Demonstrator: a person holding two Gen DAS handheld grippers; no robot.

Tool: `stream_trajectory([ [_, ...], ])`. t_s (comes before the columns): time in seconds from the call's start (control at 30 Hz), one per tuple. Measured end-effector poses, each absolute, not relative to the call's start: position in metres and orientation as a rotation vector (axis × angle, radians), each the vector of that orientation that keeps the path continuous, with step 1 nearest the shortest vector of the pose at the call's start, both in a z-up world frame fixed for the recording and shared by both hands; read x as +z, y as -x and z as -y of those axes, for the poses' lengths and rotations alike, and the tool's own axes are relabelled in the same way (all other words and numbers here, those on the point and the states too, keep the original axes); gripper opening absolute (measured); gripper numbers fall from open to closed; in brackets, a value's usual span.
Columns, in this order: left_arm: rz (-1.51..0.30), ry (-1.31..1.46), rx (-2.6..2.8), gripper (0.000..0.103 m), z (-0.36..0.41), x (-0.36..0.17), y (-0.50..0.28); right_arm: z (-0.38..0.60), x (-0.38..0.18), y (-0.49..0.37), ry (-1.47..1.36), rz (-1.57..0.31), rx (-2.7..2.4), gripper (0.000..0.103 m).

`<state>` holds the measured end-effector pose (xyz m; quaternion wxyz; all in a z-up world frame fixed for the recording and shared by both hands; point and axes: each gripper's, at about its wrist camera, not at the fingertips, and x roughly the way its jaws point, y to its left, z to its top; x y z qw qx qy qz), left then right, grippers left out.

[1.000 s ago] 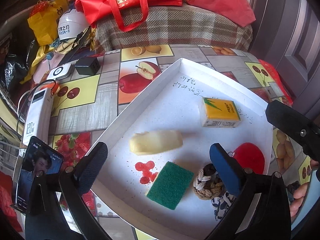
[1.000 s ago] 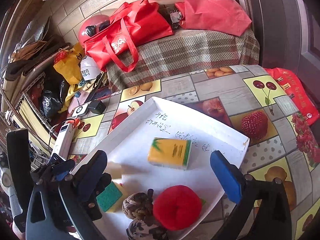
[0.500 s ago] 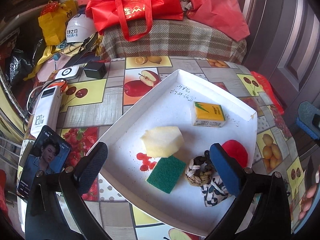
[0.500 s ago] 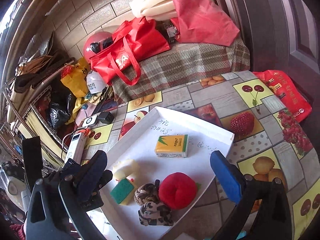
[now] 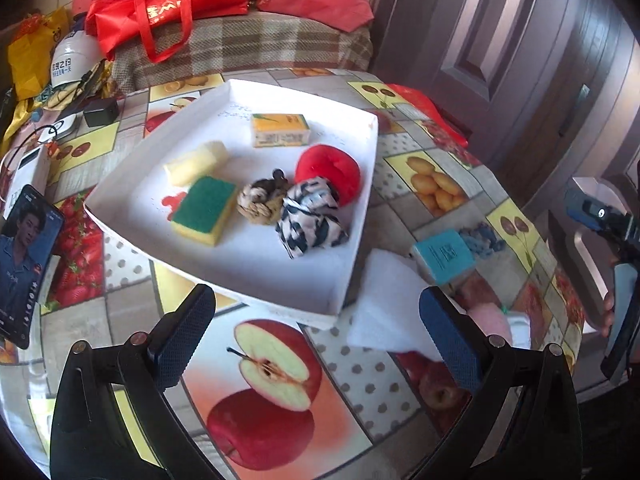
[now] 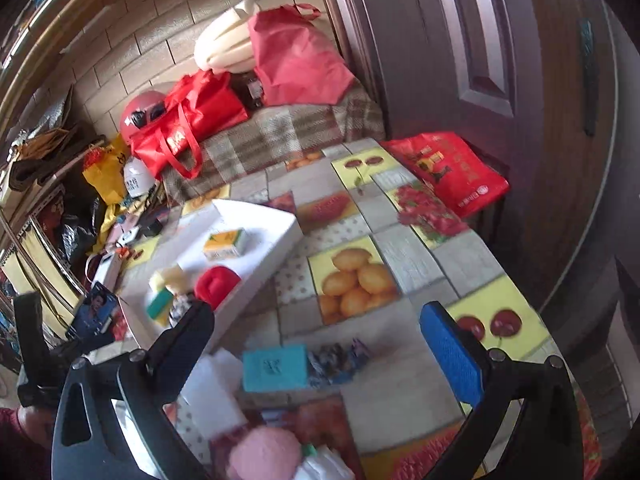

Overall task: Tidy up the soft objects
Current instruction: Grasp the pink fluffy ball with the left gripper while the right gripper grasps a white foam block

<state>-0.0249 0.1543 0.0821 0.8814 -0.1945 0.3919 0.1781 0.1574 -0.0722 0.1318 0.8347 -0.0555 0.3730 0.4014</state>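
A white tray [image 5: 224, 276] on the fruit-print table holds a pale yellow foam piece [image 5: 195, 162], a green-and-yellow sponge [image 5: 204, 210], a rope knot [image 5: 260, 202], a patterned cloth bundle [image 5: 312, 222], a red ball [image 5: 328, 170] and a yellow tissue pack [image 5: 280, 130]. Outside the tray lie a teal pack [image 6: 275, 367], a blue-grey scrunchie [image 6: 338, 358], a white foam sheet [image 5: 386, 308] and a pink soft ball [image 6: 264, 454]. My left gripper [image 5: 316, 332] hangs open in front of the tray. Above the loose items my right gripper [image 6: 320, 354] is open and empty.
A phone [image 5: 24, 264], a white power bank [image 5: 30, 170] and a charger [image 5: 100, 112] sit at the table's left. Behind the table a plaid bench [image 5: 240, 48] carries red bags [image 5: 168, 0]. A dark door [image 6: 500, 80] stands at right.
Both grippers have pulled back from the tray toward the table's near right side, bringing the loose items outside the tray into view. The foam piece now rests in the tray.
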Motion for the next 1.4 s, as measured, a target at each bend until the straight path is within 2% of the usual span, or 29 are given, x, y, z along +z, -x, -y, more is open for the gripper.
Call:
stream_trajectory([
  [0.13, -0.860, 0.430, 0.338, 0.103, -0.137, 0.069, 0.030, 0.080, 0.097, -0.130, 0.255, -0.833, 0.889, 0.103],
  [0.23, -0.871, 0.432, 0.344, 0.103, -0.133, 0.065, 0.039, 0.066, 0.093, -0.112, 0.308, -0.807, 0.965, 0.103],
  [0.37, -0.849, 0.471, 0.379, 0.103, -0.137, 0.067, 0.059, 0.024, 0.098, -0.089, 0.395, -0.738, 1.099, 0.103],
  [0.57, -0.825, 0.507, 0.450, 0.103, -0.150, 0.071, 0.083, -0.044, 0.077, -0.070, 0.536, -0.755, 1.205, 0.100],
  [0.63, -0.822, 0.520, 0.467, 0.103, -0.154, 0.070, 0.088, -0.059, 0.067, -0.062, 0.592, -0.764, 1.223, 0.092],
  [0.73, -0.821, 0.526, 0.473, 0.103, -0.154, 0.069, 0.091, -0.070, 0.050, -0.054, 0.695, -0.794, 1.198, 0.073],
  [0.77, -0.823, 0.524, 0.470, 0.103, -0.153, 0.069, 0.091, -0.069, 0.047, -0.054, 0.706, -0.803, 1.194, 0.056],
  [0.8, -0.826, 0.520, 0.466, 0.103, -0.151, 0.068, 0.089, -0.065, 0.046, -0.054, 0.704, -0.809, 1.193, 0.049],
  [1.1, -0.918, 0.366, 0.228, 0.103, -0.102, 0.063, 0.033, 0.041, 0.127, -0.104, 0.238, -0.768, 1.096, 0.049],
  [1.27, -0.961, 0.200, 0.033, 0.102, -0.052, 0.055, -0.018, 0.109, 0.143, -0.133, 0.119, -0.764, 0.930, 0.049],
  [1.33, -0.987, 0.126, -0.011, 0.094, -0.038, 0.049, -0.034, 0.128, 0.144, -0.136, 0.097, -0.767, 0.891, 0.049],
  [1.4, -1.013, 0.121, -0.031, 0.091, -0.033, 0.043, -0.047, 0.144, 0.143, -0.137, 0.074, -0.773, 0.861, 0.049],
])
